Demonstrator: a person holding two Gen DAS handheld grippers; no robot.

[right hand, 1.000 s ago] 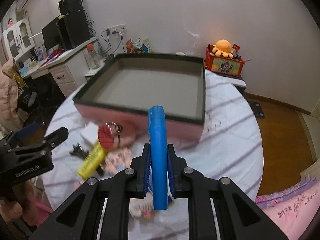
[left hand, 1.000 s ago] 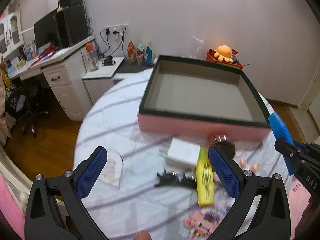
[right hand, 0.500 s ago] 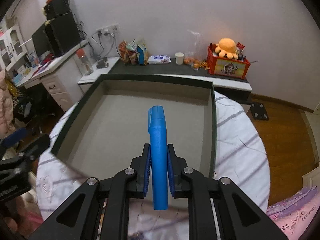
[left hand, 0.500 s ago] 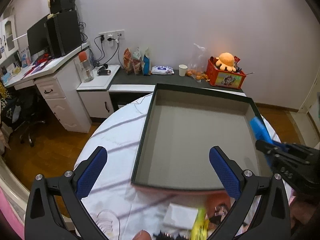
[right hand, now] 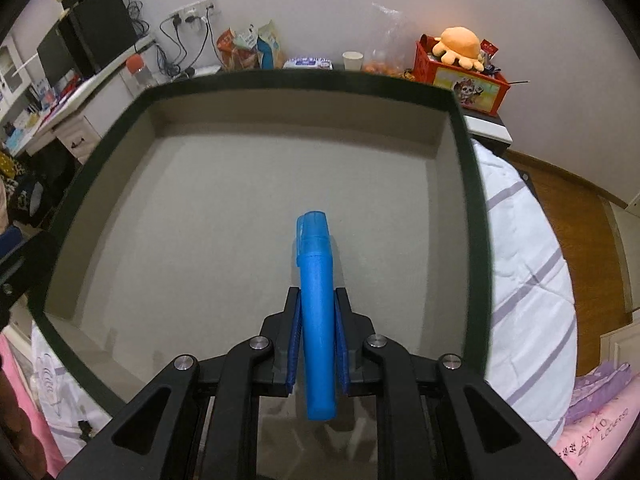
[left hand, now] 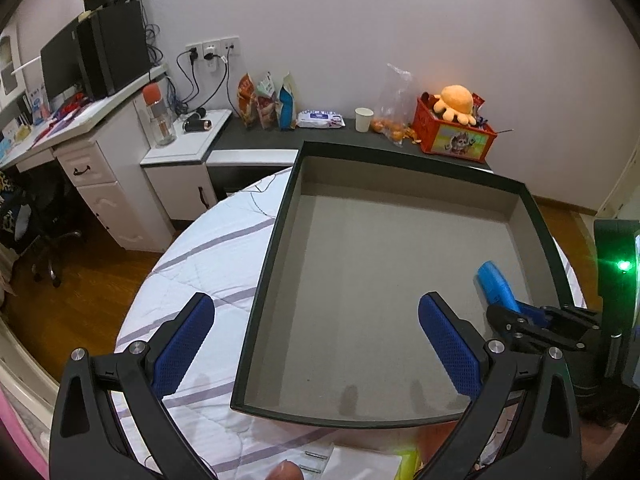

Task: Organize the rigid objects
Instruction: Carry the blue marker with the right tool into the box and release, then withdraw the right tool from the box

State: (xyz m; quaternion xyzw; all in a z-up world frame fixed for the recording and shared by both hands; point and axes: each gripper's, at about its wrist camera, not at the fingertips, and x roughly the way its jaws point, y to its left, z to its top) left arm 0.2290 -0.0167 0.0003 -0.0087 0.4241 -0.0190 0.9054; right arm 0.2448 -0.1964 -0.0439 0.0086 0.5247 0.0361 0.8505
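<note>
Both wrist views down over box (left hand: 400,280)

Soft, fairly dim indoor light falls from overhead. Faint finger shadows lie on the grey floor of the box (left hand: 372,280) just below the left gripper (left hand: 316,340). A green lamp (left hand: 622,266) flares to its right. Both views are sharp in the middle, with bowed, black-vignetted edges.

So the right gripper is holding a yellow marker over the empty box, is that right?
Not quite: the marker is blue, not yellow, as the right wrist view shows. The right gripper does hold it over the empty box.
</note>
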